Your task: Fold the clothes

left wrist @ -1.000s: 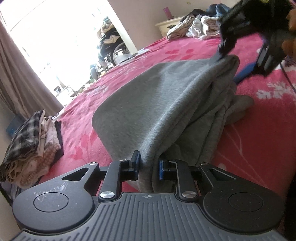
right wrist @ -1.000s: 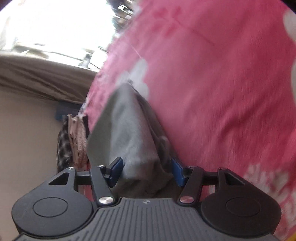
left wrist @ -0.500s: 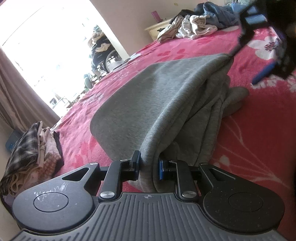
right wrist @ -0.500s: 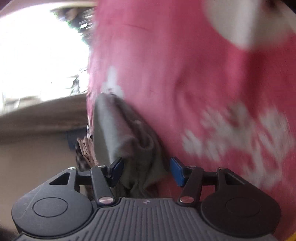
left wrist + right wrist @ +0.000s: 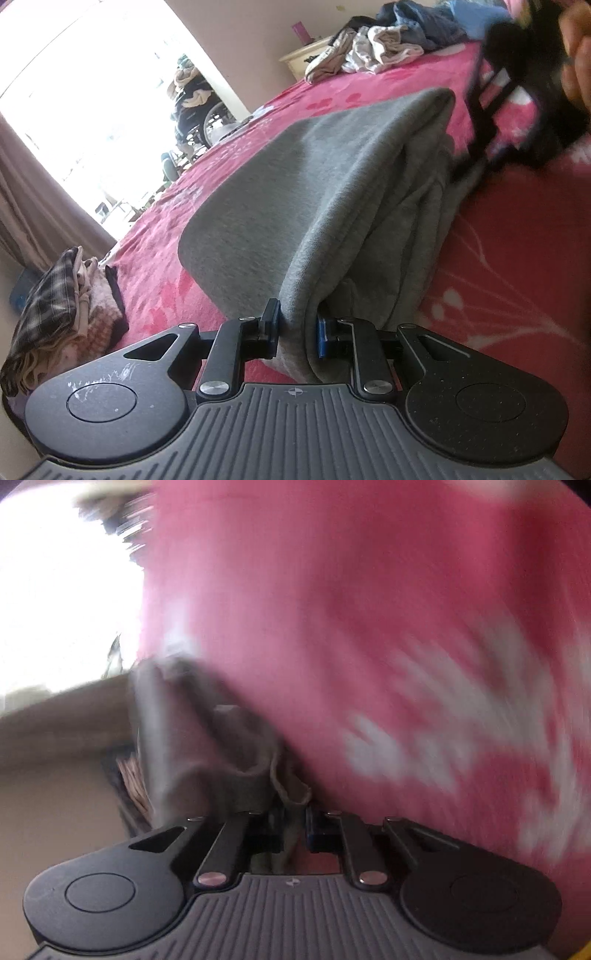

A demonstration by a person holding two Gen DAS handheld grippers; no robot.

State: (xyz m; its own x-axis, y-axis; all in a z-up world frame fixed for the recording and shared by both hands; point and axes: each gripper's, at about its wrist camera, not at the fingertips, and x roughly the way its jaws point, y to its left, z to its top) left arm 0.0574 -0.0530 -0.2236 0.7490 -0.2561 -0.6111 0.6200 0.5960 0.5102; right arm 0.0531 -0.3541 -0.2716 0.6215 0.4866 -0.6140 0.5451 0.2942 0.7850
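A grey sweatshirt-like garment lies in a folded heap on the pink floral bedspread. My left gripper is shut on its near folded edge. The right gripper shows blurred at the garment's far right corner in the left wrist view. In the blurred right wrist view the right gripper is shut on an edge of the grey garment, close over the bedspread.
A stack of folded clothes with a plaid piece on top sits at the bed's left edge. A pile of unfolded clothes lies at the far end by a cream nightstand. A bright window is on the left.
The right gripper was open around the garment's far end and has closed on its edge. It shifted right, then back. The left gripper kept its grip and stayed put.
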